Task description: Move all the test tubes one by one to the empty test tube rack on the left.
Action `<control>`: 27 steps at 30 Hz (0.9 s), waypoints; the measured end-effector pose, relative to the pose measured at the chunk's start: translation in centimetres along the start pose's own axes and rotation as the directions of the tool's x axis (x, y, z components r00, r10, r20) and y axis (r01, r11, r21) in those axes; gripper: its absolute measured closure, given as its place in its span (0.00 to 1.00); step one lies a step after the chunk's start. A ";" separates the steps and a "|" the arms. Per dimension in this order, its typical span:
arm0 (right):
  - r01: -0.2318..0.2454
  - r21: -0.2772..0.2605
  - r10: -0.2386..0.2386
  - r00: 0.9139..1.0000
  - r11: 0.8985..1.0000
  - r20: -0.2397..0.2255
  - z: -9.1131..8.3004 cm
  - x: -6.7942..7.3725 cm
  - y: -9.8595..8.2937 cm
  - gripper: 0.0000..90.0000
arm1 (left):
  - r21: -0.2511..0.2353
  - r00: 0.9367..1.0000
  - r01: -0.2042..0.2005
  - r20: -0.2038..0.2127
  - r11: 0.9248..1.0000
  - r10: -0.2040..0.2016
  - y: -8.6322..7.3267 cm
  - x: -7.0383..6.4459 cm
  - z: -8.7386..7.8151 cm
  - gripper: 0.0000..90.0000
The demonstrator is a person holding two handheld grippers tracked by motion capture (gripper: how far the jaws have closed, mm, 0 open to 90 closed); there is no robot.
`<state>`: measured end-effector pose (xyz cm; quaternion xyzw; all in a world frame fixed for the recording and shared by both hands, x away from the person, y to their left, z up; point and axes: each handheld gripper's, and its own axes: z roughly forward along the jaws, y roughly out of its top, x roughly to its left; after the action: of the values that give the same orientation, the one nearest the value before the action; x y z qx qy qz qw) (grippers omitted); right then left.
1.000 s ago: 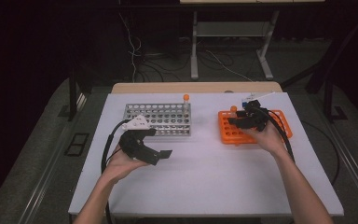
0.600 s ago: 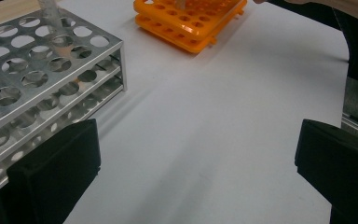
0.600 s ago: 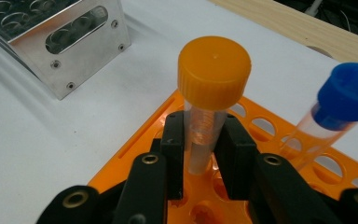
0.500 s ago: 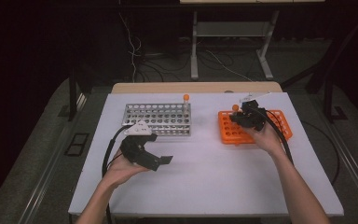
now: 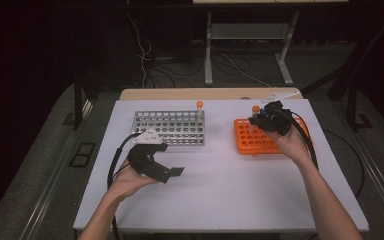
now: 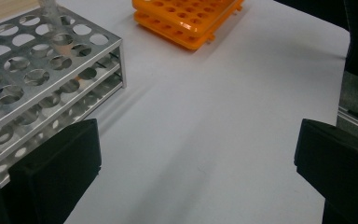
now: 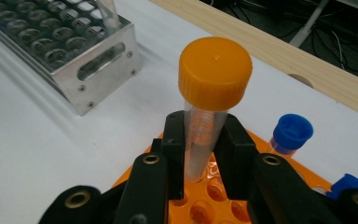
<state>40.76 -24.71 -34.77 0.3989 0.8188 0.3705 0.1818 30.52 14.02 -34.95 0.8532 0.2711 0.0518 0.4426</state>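
An orange tube rack (image 5: 252, 140) (image 6: 186, 18) (image 7: 200, 205) lies on the right of the white table. My right gripper (image 5: 256, 120) (image 7: 200, 140) is shut on a clear tube with an orange cap (image 5: 255, 109) (image 7: 214, 74), held upright over the rack's far left corner. A metal tube rack (image 5: 170, 128) (image 6: 42, 79) (image 7: 70, 42) stands centre-left, with one orange-capped tube (image 5: 199, 106) at its far right corner. My left gripper (image 5: 172, 173) (image 6: 191, 186) hovers open near the table's front left, jaws wide apart with nothing between them.
Blue-capped tubes (image 7: 291, 133) stand in the orange rack beside the held tube. A wooden strip (image 5: 210, 93) runs along the table's far edge. Cables trail from both grippers. Bare white table (image 5: 230, 190) lies between the hands.
My left gripper has drifted slightly toward the front of the table. The right gripper with the tube has shifted a little left over the orange rack.
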 end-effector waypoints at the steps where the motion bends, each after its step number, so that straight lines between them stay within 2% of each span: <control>1: 0.003 -0.003 -0.003 1.000 1.000 -0.007 -0.3 0.1 0.1 0.82 | 0.001 1.000 -0.003 0.001 1.000 0.003 0.1 0.0 0.0 0.00; 7: 0.015 -0.011 -0.016 0.997 1.000 -0.076 -1.8 0.9 0.5 0.82 | 0.003 1.000 -0.024 0.017 1.000 0.024 1.4 -0.1 -0.3 0.00; 15: 0.061 0.003 -0.059 0.985 0.998 -0.165 -3.2 2.6 1.0 0.82 | 0.006 0.997 -0.068 0.045 0.998 0.067 4.0 -0.5 -0.4 0.02; 21: 0.103 0.011 -0.098 0.970 0.995 -0.224 -4.1 4.1 1.6 0.82 | 0.013 0.992 -0.108 0.067 0.994 0.107 6.0 -1.0 -0.5 0.04; 27: 0.162 0.018 -0.150 0.947 0.987 -0.285 -4.5 6.2 2.0 0.82 | 0.018 0.986 -0.137 0.094 0.990 0.135 7.9 -1.1 0.1 0.10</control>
<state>35.32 -21.05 -30.33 0.2797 0.8728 0.3912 0.0836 32.92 9.79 -28.64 0.8764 0.1923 0.0391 0.4398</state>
